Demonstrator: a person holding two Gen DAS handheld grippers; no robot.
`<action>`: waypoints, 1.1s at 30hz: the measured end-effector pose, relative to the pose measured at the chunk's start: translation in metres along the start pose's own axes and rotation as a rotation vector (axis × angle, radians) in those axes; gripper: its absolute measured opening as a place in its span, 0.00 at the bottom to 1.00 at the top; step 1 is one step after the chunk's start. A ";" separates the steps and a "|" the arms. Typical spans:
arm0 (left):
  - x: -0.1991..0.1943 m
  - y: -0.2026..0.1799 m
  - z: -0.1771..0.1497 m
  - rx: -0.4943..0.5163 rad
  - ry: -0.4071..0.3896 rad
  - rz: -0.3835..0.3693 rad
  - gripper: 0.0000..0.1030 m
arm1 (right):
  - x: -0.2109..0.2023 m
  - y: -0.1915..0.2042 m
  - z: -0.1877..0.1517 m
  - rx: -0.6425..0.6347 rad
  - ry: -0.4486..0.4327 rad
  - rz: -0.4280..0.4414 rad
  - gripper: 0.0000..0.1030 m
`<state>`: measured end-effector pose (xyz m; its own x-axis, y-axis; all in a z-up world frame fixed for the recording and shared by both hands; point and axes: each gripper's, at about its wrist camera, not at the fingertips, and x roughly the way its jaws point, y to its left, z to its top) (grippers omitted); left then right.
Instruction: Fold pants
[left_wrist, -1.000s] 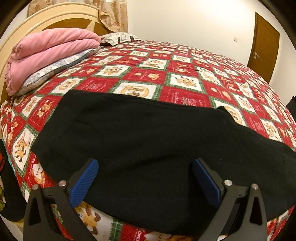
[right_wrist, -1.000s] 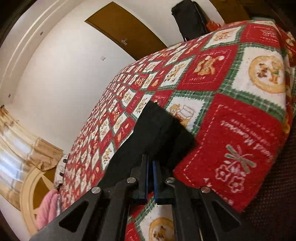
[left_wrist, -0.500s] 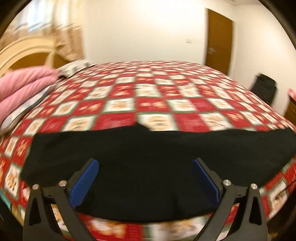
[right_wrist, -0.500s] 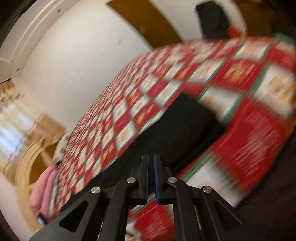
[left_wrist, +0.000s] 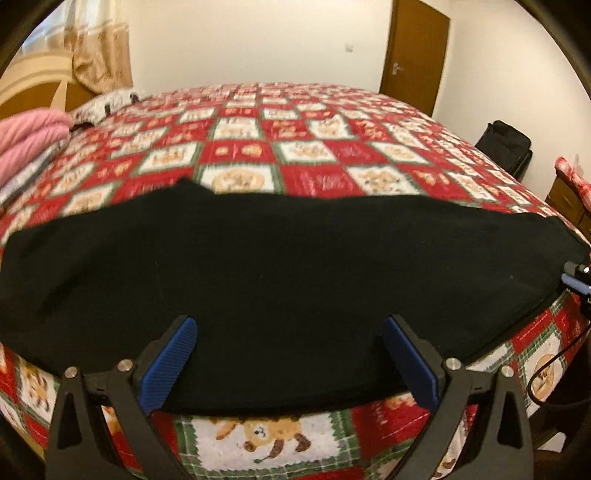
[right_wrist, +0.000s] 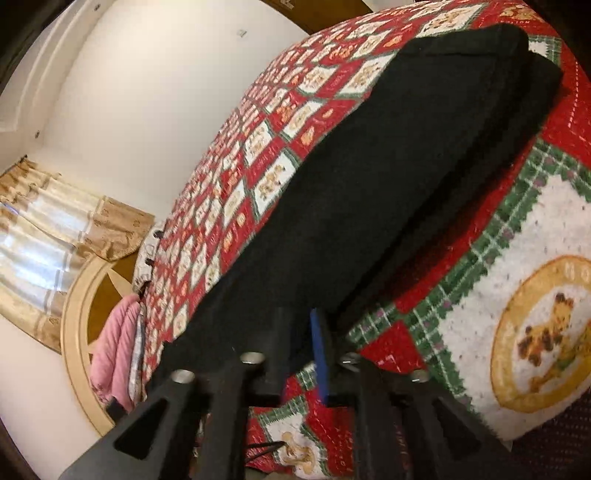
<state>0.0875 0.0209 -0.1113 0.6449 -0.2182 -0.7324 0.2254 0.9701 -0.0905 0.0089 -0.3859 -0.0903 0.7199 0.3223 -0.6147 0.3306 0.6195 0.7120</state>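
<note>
Quilted bed (left_wrist: 332, 155) under black pants (left_wrist: 280, 266)

The near edge of the bed (left_wrist: 280, 443) is covered along its length by the black pants (left_wrist: 280, 266). Behind them, bare quilt is left open toward the far edge. The head end is blocked by a pink blanket (left_wrist: 29, 133) and a pillow (left_wrist: 103, 105); a black bag (left_wrist: 506, 144) stands beside the foot corner.
</note>
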 end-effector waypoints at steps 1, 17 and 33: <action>-0.001 0.000 0.000 0.003 -0.007 0.002 1.00 | -0.004 -0.002 0.000 0.008 -0.005 0.018 0.28; -0.003 0.007 -0.001 -0.028 -0.004 0.002 1.00 | -0.055 -0.015 0.013 0.095 -0.201 -0.080 0.34; -0.002 0.004 -0.003 0.005 -0.003 0.024 1.00 | -0.012 0.008 0.008 -0.070 -0.140 -0.081 0.34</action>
<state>0.0846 0.0258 -0.1125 0.6524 -0.1949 -0.7324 0.2136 0.9745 -0.0691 0.0070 -0.3906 -0.0747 0.7723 0.1696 -0.6122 0.3512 0.6891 0.6339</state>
